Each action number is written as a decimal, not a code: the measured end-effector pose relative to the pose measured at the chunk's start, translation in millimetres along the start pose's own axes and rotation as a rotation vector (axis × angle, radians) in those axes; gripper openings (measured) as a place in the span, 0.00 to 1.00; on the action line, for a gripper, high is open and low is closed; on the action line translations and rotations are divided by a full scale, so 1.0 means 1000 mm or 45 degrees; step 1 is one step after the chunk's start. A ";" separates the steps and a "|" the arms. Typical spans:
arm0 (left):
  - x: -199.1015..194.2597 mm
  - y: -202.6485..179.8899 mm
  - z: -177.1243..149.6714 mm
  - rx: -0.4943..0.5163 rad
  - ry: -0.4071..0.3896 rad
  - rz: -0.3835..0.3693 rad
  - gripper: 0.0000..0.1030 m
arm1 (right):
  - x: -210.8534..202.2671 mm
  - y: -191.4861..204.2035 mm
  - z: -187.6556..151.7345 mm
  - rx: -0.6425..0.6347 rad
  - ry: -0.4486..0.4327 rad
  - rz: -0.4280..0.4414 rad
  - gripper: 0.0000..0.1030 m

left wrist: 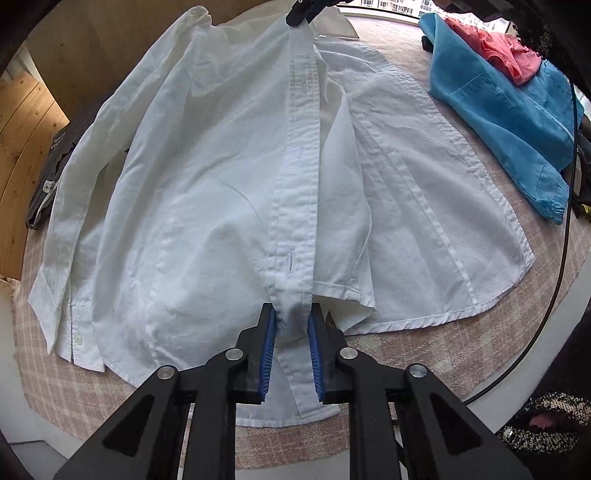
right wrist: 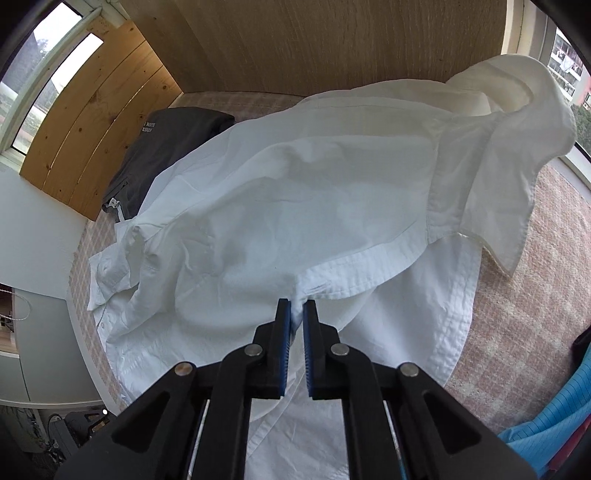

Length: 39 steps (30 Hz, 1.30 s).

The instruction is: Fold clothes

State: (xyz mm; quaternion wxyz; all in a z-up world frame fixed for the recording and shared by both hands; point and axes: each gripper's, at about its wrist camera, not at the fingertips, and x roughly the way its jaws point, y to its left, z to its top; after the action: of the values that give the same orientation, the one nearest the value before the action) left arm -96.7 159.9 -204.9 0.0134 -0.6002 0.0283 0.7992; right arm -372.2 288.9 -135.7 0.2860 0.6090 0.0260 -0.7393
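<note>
White shirt (left wrist: 229,177) spread across a pink checked cloth (left wrist: 424,354) on the worktop, front opened up. Left gripper (left wrist: 291,325) has its jaws closed narrow on the button-hole strip (left wrist: 295,206) at the hem end; the strip runs taut straight ahead from the jaws, lifted off the rest of the shirt. At the far end of that strip, right gripper (left wrist: 301,13) pinches the same strip near the collar, only its dark tip in the left wrist view.

In the right wrist view, right gripper (right wrist: 297,314) jaws are narrow with white fabric pinched between the blue pads (right wrist: 286,354). Collar (right wrist: 517,110) hangs raised ahead and right of these jaws. Cuffed sleeve (right wrist: 110,273) bunched ahead-left of them.

Other front panel (left wrist: 436,221) lies flat right of the left jaws, hem curving near them. Long sleeve (left wrist: 62,236) lies along the shirt's side, left of the left jaws, cuff button visible.

Blue garment (left wrist: 506,122) ahead-right of the left jaws, apart from the shirt, with a pink garment (left wrist: 506,55) on top. Dark grey folded garment (right wrist: 159,155) ahead-left of the right jaws, its edge under the shirt. Black cable (left wrist: 554,280) curves along the right. Wooden panel (right wrist: 99,122) behind the worktop.
</note>
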 end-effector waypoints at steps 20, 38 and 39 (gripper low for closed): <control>-0.032 0.196 -0.007 -0.447 -0.063 0.306 0.15 | 0.026 0.070 0.105 -0.261 0.001 -0.065 0.08; -0.011 -0.032 -0.009 0.023 -0.033 -0.186 0.22 | 0.023 0.002 -0.019 -0.221 0.236 -0.137 0.46; -0.008 -0.037 -0.010 0.062 -0.023 -0.163 0.22 | 0.027 0.002 -0.017 -0.221 0.243 -0.146 0.46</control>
State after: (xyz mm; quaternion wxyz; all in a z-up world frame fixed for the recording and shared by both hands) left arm -83.1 196.8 -201.2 0.0794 -0.5930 0.0093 0.8012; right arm -358.8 283.7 -163.9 0.2909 0.6470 0.1516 -0.6883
